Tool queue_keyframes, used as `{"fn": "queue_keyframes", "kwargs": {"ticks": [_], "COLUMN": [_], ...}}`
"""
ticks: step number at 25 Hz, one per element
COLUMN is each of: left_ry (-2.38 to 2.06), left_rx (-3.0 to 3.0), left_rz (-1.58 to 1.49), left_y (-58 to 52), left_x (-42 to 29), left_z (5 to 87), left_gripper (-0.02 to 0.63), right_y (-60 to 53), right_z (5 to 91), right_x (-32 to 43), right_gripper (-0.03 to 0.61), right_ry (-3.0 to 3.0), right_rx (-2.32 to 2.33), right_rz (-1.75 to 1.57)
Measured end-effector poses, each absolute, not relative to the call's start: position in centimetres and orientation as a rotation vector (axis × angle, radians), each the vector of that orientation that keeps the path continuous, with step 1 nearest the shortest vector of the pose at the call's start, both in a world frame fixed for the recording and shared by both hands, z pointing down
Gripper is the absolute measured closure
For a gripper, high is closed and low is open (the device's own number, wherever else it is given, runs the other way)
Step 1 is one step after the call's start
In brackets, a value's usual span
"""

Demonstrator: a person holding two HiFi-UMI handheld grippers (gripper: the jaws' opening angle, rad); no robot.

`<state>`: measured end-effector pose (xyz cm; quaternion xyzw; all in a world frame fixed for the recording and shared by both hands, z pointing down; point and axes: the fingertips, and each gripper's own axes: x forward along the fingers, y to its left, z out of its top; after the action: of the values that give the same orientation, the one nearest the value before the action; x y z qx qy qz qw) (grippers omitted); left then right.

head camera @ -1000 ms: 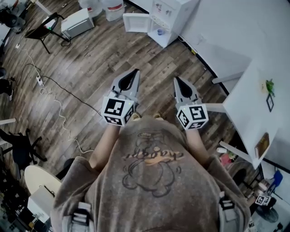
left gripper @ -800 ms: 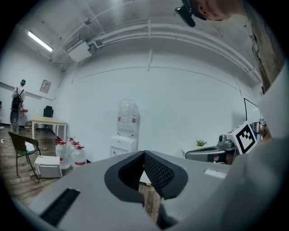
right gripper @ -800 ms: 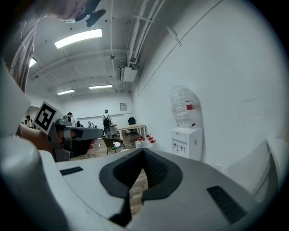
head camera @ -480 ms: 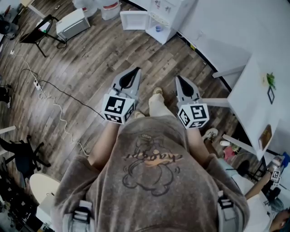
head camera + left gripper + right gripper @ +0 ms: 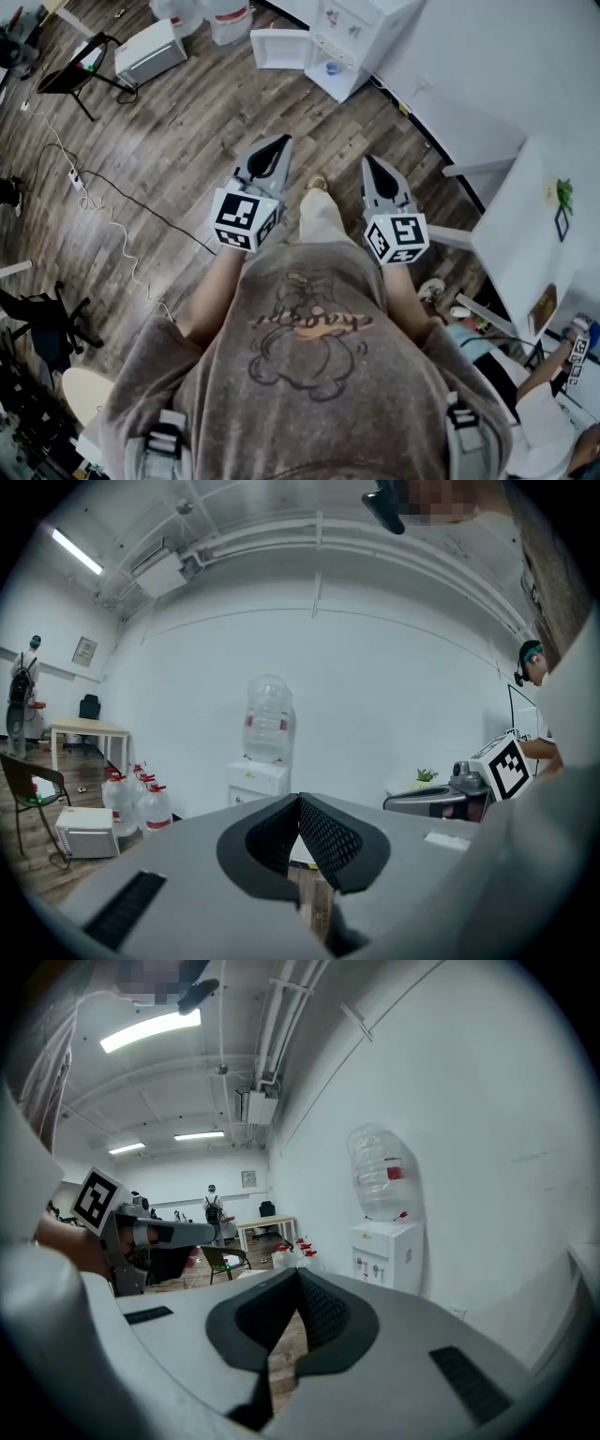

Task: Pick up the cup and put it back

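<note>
A small blue cup (image 5: 326, 67) sits in the niche of the white water dispenser (image 5: 352, 33) against the far wall, and the dispenser's lower door (image 5: 278, 47) hangs open. Both grippers are held out level in front of the person, well short of the dispenser. My left gripper (image 5: 281, 141) is shut with nothing in it, its pads meeting at the tip (image 5: 299, 799). The right gripper (image 5: 367, 161) is likewise shut and empty (image 5: 298, 1274). The dispenser (image 5: 258, 780) with its big bottle (image 5: 380, 1171) shows ahead in both gripper views; the cup is too small to make out there.
A microwave (image 5: 145, 52) and water jugs (image 5: 230, 19) stand on the wood floor left of the dispenser. A cable with a power strip (image 5: 80, 178) runs along the left. A white table (image 5: 534, 234) stands at the right, with another person (image 5: 553, 375) below it.
The person has stepped forward: a leg and foot now show between the grippers. Both grippers went along with the body and stayed shut.
</note>
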<state>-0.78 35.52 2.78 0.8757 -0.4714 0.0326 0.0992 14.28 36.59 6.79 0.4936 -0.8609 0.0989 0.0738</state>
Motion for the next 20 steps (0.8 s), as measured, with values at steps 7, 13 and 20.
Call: {"fn": "queue_keyframes", "kwargs": {"ticks": [7, 13, 20], "left_ry": [-1.439, -1.504, -1.552], "left_rx": [2.561, 2.514, 2.474], "left_rz": [0.092, 0.079, 0.065], "left_y": [25.5, 18.0, 11.3], "left_x": [0.0, 0.1, -0.2], "left_z": [1.9, 1.4, 1.8], "left_gripper": [0.611, 0.611, 0.611], "right_y": [25.5, 16.8, 10.2], "right_z": [5.9, 5.1, 6.3], "right_x": [14.8, 14.8, 14.6], "right_gripper": [0.577, 0.577, 0.577], "right_ry": [-2.613, -2.657, -2.674], "right_rx": [1.422, 1.340, 1.258], "right_rz": [0.316, 0.296, 0.305]}}
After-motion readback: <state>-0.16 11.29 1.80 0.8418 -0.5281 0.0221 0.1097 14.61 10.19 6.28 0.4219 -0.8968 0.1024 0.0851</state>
